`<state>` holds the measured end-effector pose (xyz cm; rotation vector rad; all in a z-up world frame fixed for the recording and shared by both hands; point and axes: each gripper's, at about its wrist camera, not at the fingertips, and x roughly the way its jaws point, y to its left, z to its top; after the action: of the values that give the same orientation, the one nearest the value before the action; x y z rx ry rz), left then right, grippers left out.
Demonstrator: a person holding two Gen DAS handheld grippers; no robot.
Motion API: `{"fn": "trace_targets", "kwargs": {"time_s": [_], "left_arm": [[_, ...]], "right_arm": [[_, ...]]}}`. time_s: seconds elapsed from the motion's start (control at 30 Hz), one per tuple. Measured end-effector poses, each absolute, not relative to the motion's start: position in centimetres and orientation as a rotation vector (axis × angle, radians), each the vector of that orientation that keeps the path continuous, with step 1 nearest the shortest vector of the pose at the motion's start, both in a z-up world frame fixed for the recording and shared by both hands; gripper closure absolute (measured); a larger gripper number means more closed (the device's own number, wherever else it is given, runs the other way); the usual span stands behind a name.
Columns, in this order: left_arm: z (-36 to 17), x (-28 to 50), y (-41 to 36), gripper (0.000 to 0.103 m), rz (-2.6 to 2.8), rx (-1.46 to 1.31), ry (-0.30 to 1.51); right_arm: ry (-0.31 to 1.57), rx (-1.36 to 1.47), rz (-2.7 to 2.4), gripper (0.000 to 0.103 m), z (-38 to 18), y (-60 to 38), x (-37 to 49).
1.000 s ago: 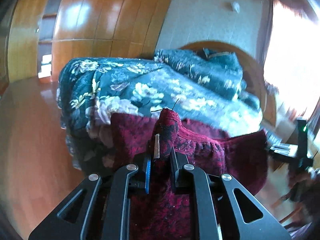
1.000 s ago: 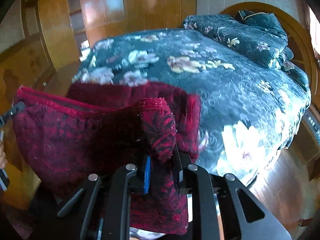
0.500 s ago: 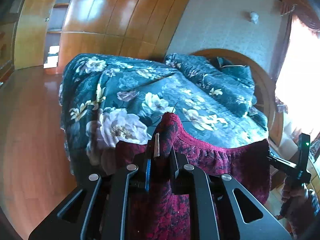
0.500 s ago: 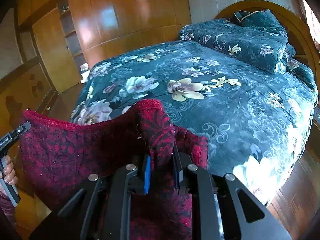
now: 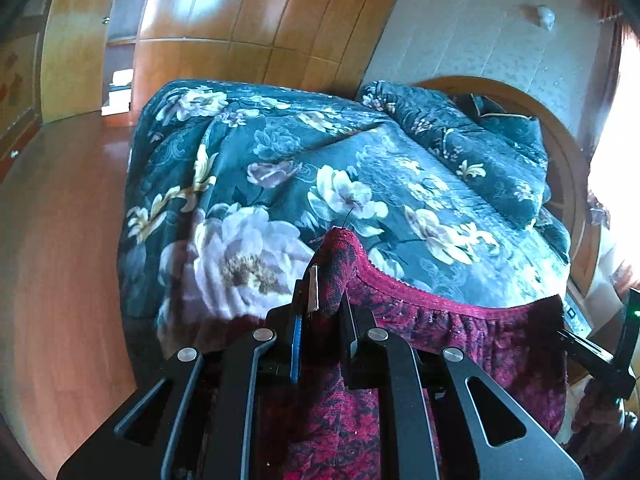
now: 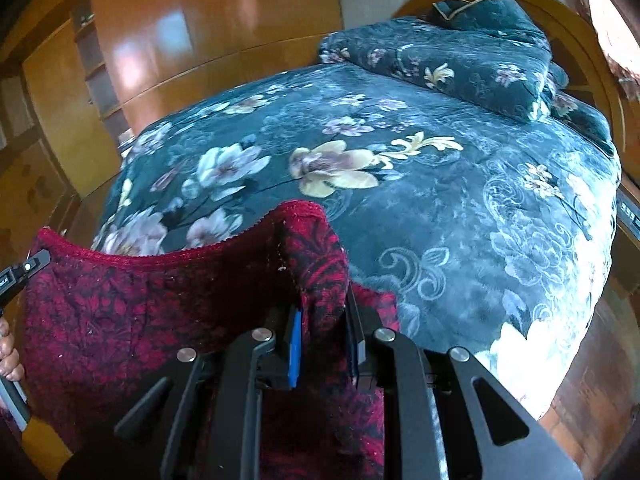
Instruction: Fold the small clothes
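So right now both grippers are pinching the top hem of a dark red, black-patterned knit garment, one corner each. The left gripper has its fingers clamped tight on a bunched-up bit of the hem, and the right gripper is doing the same thing on the opposite corner. The hem sags in a shallow curve between them, so it's stretched out but not pulled taut.

The garment is hanging in the air at the near edge of a bed covered with a dark teal floral quilt. Can't tell how far down it hangs or whether the bottom touches anything, since it drops out of view under the grippers. At the far end of the bed there's a folded teal floral blanket against a curved wooden headboard.

My read: this is the spread-it-out step, before any actual fold. Next move probably calls for carrying both corners forward over the quilt together, keeping them level and apart, then lowering so the fabric lies flat. If one side leads, it'll land skewed or wrinkled.
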<state>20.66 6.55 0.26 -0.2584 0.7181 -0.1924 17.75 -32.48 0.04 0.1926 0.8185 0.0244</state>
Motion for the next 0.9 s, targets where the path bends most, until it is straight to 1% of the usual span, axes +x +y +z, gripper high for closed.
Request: {"fn": "trace_targets", "kwargs": {"time_s": [0.13, 0.33, 0.4, 0.43, 0.47, 0.5, 0.53, 0.57, 0.6, 0.77, 0.8, 0.87, 0.9], "left_arm": [[-1.0, 23.2, 5.8, 0.09, -0.158, -0.23, 0.753], [-5.4, 26.3, 4.9, 0.089, -0.081, -0.164, 0.875], [-6.8, 26.7, 5.3, 0.085, -0.076, -0.189, 0.923], [-6.8, 26.5, 5.7, 0.085, -0.082, -0.211, 0.927], [-6.5, 26.0, 6.3, 0.08, -0.096, -0.241, 0.92], [-6.2, 25.5, 6.7, 0.069, -0.099, -0.256, 0.915], [-5.7, 24.8, 7.5, 0.064, -0.101, -0.281, 0.906], [-5.4, 24.1, 7.9, 0.061, -0.11, -0.299, 0.897], [-5.1, 23.4, 8.4, 0.061, -0.12, -0.312, 0.89], [-4.5, 18.5, 10.3, 0.06, -0.186, -0.321, 0.866], [-4.6, 17.3, 10.6, 0.054, -0.199, -0.327, 0.865], [-5.0, 15.1, 11.2, 0.045, -0.219, -0.34, 0.871], [-5.4, 14.0, 11.6, 0.044, -0.231, -0.35, 0.875]], "right_arm": [[0.841, 0.153, -0.032, 0.087, -1.1, -32.3, 19.8], [0.937, 0.122, -0.107, 0.086, -5.3, -32.7, 22.3], [0.971, 0.114, -0.117, 0.086, -6.7, -32.6, 22.8], [0.979, 0.113, -0.117, 0.083, -7.2, -32.6, 22.9], [0.977, 0.113, -0.113, 0.082, -7.2, -32.6, 22.8], [0.973, 0.12, -0.108, 0.076, -7.0, -32.7, 22.7], [0.968, 0.139, -0.097, 0.067, -6.6, -33.1, 22.4], [0.963, 0.16, -0.087, 0.065, -6.2, -33.6, 22.1], [0.957, 0.181, -0.08, 0.061, -5.8, -34.0, 21.7], [0.941, 0.31, 0.031, 0.06, -3.9, -36.0, 17.9], [0.943, 0.328, 0.059, 0.059, -3.7, -36.3, 17.0], [0.951, 0.351, 0.12, 0.059, -3.4, -36.6, 14.5], [0.959, 0.355, 0.144, 0.059, -3.3, -36.7, 13.3]]}}
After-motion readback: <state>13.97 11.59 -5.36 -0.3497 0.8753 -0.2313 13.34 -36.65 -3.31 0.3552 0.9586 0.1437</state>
